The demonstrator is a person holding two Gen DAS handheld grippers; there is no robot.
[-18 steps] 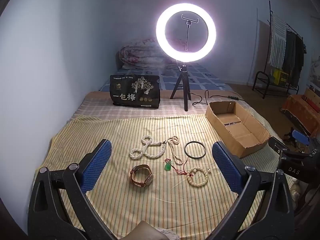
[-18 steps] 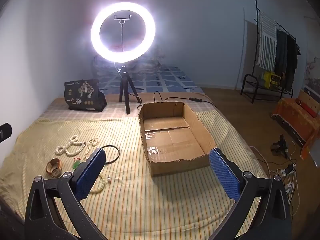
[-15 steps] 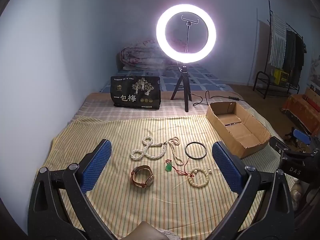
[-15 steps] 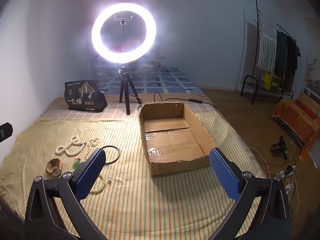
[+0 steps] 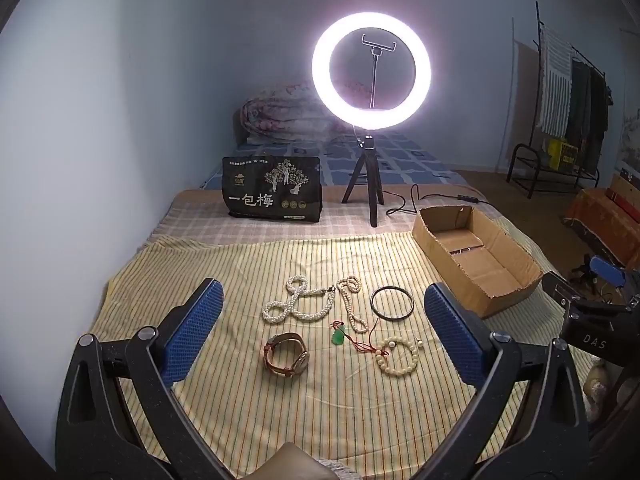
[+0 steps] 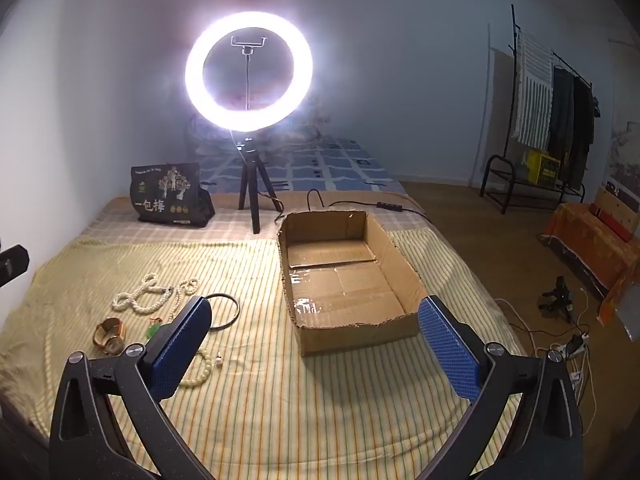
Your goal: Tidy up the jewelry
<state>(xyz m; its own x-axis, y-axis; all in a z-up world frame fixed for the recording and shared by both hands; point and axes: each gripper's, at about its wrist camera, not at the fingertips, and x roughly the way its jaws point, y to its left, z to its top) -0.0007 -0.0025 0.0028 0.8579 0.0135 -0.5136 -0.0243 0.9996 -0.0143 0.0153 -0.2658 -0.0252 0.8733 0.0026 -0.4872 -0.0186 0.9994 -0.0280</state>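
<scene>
- Jewelry lies spread on the yellow striped bedspread (image 5: 248,408) of a bed, all of it outside the cardboard box (image 5: 476,264).
- Farthest back is a twisted pearl necklace (image 5: 296,306), with a thinner bead strand (image 5: 352,308) just beside it on the right.
- A dark bangle (image 5: 392,304) lies flat to the right of the bead strand, between it and the box.
- Nearer the camera sit a brown-strapped watch (image 5: 286,355), a green pendant on a red cord (image 5: 340,336), and a cream bead bracelet (image 5: 398,356).
- The box stands open-topped to the right of the pieces, and nothing shows inside it in the right wrist view (image 6: 344,280).
- Left tongs (image 5: 322,336) hang above the bedspread with the jaws spread wide, framing the jewelry without touching any of it.
- Right tongs (image 6: 314,344) are also spread wide and hold nothing; the near wall of the box sits between their blue pads.
- A lit ring light (image 5: 371,70) on a small tripod stands at the back, with a black printed bag (image 5: 272,190) to its left.
- A clothes rack (image 6: 552,120) stands against the far right wall.
</scene>
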